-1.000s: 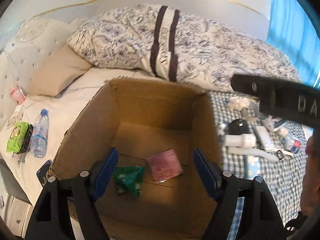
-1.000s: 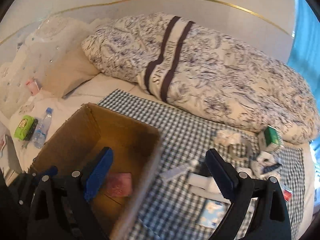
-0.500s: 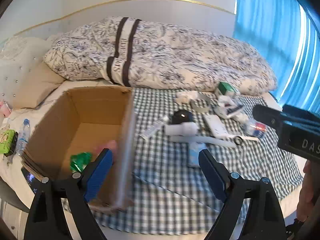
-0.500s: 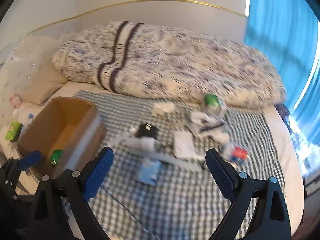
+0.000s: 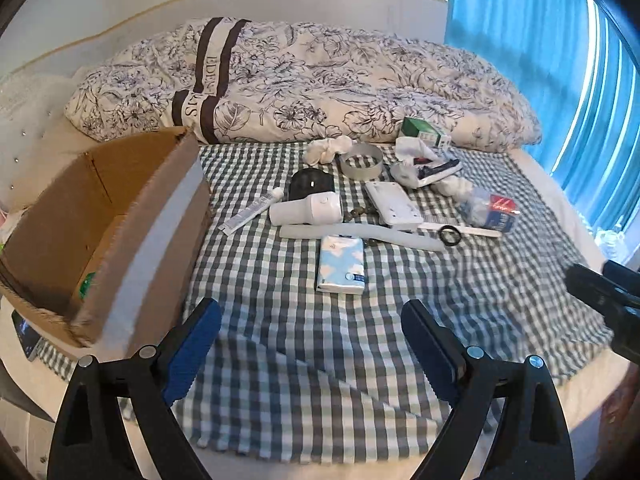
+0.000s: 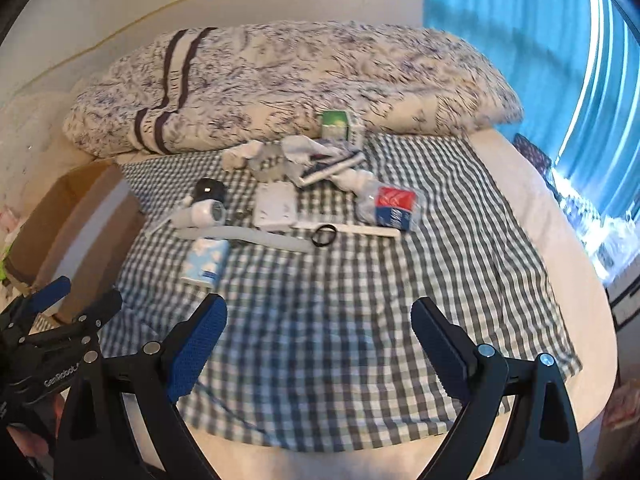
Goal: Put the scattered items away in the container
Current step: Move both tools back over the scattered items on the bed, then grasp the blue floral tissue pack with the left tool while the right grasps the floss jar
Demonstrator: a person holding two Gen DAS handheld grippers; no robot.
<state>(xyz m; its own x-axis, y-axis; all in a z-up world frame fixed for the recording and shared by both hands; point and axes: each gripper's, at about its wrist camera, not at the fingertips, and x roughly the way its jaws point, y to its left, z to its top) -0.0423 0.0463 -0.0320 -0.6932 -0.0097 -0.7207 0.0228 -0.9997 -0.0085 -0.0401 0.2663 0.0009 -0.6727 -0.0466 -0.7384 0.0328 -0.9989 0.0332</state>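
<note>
An open cardboard box [image 5: 120, 216] [image 6: 76, 216] stands at the left on the checked cloth, a green packet [image 5: 86, 282] showing inside. Scattered items lie mid-bed: a blue tissue pack [image 5: 342, 264] [image 6: 206, 262], a white handheld device [image 5: 308, 210], a tube [image 5: 252, 216], a white flat box [image 5: 394, 204], a black ring [image 5: 450, 236] [image 6: 324, 235], a red-blue packet [image 5: 498, 216] [image 6: 394, 208], a green carton [image 5: 422, 132]. My left gripper [image 5: 312, 344] is open and empty, near the cloth's front edge. My right gripper [image 6: 320, 340] is open and empty too, well short of the items.
A floral duvet [image 5: 320, 80] is heaped along the back of the bed. Blue curtains [image 5: 560, 60] hang at the right. A metal ring [image 5: 360, 162] and white socks [image 5: 328, 150] lie among the items. The right gripper's body [image 5: 608, 296] shows at the left view's right edge.
Both grippers have pulled back from over the box and swung right, so the scattered items now lie ahead. Both stayed open and empty.
</note>
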